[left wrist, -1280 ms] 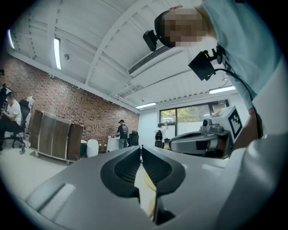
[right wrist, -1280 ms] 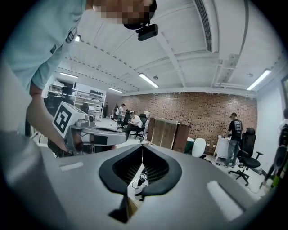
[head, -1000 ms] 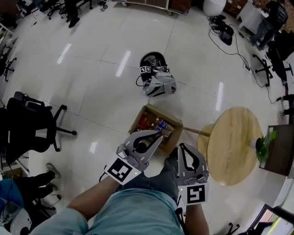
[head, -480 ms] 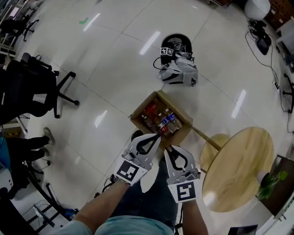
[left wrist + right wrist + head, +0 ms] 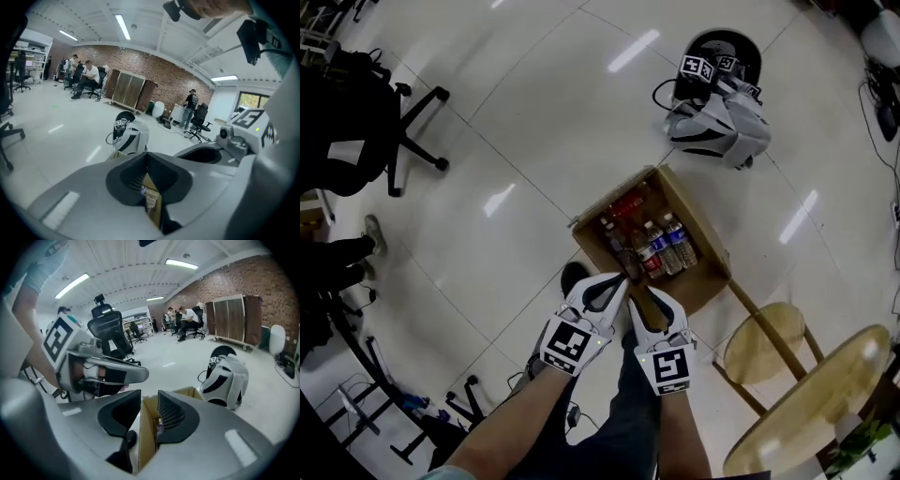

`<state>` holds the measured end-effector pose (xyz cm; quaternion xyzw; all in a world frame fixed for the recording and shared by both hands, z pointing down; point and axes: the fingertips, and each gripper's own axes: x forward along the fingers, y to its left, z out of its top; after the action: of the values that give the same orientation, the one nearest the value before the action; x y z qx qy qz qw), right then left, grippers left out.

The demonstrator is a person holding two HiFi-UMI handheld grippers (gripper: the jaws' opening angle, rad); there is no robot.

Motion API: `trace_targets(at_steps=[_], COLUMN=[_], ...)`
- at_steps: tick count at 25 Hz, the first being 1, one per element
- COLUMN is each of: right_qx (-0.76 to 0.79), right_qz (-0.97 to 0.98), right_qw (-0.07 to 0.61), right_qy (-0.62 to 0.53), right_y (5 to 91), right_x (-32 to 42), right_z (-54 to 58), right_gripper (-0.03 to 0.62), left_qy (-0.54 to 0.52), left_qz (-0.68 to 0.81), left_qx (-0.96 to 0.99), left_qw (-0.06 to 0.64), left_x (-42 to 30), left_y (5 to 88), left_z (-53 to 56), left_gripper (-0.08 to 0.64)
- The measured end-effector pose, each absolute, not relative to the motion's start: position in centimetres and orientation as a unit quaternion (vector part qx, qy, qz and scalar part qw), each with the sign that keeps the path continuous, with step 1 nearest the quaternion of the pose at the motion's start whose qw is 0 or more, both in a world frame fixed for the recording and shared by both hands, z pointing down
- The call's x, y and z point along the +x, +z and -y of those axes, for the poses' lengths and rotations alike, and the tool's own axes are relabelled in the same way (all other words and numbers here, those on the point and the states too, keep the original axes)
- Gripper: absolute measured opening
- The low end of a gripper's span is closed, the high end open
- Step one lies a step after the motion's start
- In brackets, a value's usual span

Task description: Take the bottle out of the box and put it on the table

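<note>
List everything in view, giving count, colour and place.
cardboard box: one, brown, open, on the floor, centre
bottles: several, clear, blue or red labels, inside the box
device: one, grey-white with marker cubes, floor beyond the box
round table: one, light wood, lower right
stool: one, light wood, beside the table
office chair: one, black, upper left
left gripper: one, grey, jaws together, over the box's near edge
right gripper: one, grey, jaws opening, box wall seen through the gap, ungripped

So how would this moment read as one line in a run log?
bottles: in box on floor | left gripper: shut, empty | right gripper: jaws opening, nothing gripped | both: near box edge
</note>
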<state>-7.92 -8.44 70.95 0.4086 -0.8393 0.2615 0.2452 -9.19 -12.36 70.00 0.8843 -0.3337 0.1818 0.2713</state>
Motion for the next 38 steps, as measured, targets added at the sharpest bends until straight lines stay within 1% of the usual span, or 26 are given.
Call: trace_targets(at_steps=[4, 7, 9, 10, 14, 17, 20, 22, 26, 29, 32, 36, 38], right_qx=[0.389, 0.354, 0.339, 0.336, 0.33, 0.317, 0.306, 0.297, 0.286, 0.251, 0.212, 0.211, 0.218], right_qz=[0.828, 0.823, 0.82, 0.816, 0.8, 0.789, 0.776, 0.766, 0.73, 0.703, 0.687, 0.662, 0.664], right_qw=[0.287, 0.328, 0.352, 0.361, 0.397, 0.423, 0.453, 0.474, 0.52, 0.559, 0.586, 0.625, 0.626], right_qy=[0.285, 0.298, 0.3, 0.3, 0.306, 0.313, 0.315, 0.317, 0.338, 0.361, 0.372, 0.355, 0.347], right_y=[81.0, 88.8, 93.9, 96.2, 102.9, 107.3, 111.3, 113.7, 118.1, 120.4, 122.3, 124.1, 124.4], right_x=[-9.6, -10.8, -11.2, -11.3, -11.5, -11.9, -12.1, -12.3, -11.8, -12.1, -12.9, -12.9, -12.9], right_z=[9.9, 10.0, 10.1, 10.1, 9.7, 9.4, 8.8, 8.3, 7.9, 7.4, 6.9, 7.5, 7.8], right_gripper=[0.112, 0.125, 0.167, 0.167, 0.17, 0.189, 0.206, 0.23, 0.244, 0.286, 0.299, 0.335, 0.339], left_qy=[0.204, 0.202, 0.214, 0.221, 0.233, 0.24, 0.285, 0.313, 0.293, 0.287, 0.29, 0.285, 0.282], left_qz=[0.352, 0.377, 0.375, 0.371, 0.369, 0.375, 0.358, 0.337, 0.334, 0.32, 0.309, 0.316, 0.325], left_qx=[0.867, 0.855, 0.854, 0.854, 0.854, 0.848, 0.848, 0.85, 0.851, 0.859, 0.863, 0.861, 0.86], left_qw=[0.288, 0.293, 0.29, 0.289, 0.284, 0.287, 0.269, 0.256, 0.28, 0.279, 0.276, 0.277, 0.275], left_x=[-11.3, -13.2, -13.9, -14.0, -14.7, -15.1, -14.7, -14.4, -14.3, -14.3, -14.9, -16.0, -16.4], left_y=[77.4, 81.2, 83.6, 84.7, 87.4, 88.8, 90.4, 91.3, 91.2, 91.2, 91.3, 91.6, 91.8], left_z=[13.3, 14.1, 14.1, 14.1, 14.5, 15.6, 15.4, 14.9, 15.1, 14.6, 14.4, 14.5, 15.0], left_gripper=[0.012, 0.014, 0.017, 0.02, 0.026, 0.028, 0.028, 0.034, 0.034, 0.034, 0.034, 0.034, 0.034])
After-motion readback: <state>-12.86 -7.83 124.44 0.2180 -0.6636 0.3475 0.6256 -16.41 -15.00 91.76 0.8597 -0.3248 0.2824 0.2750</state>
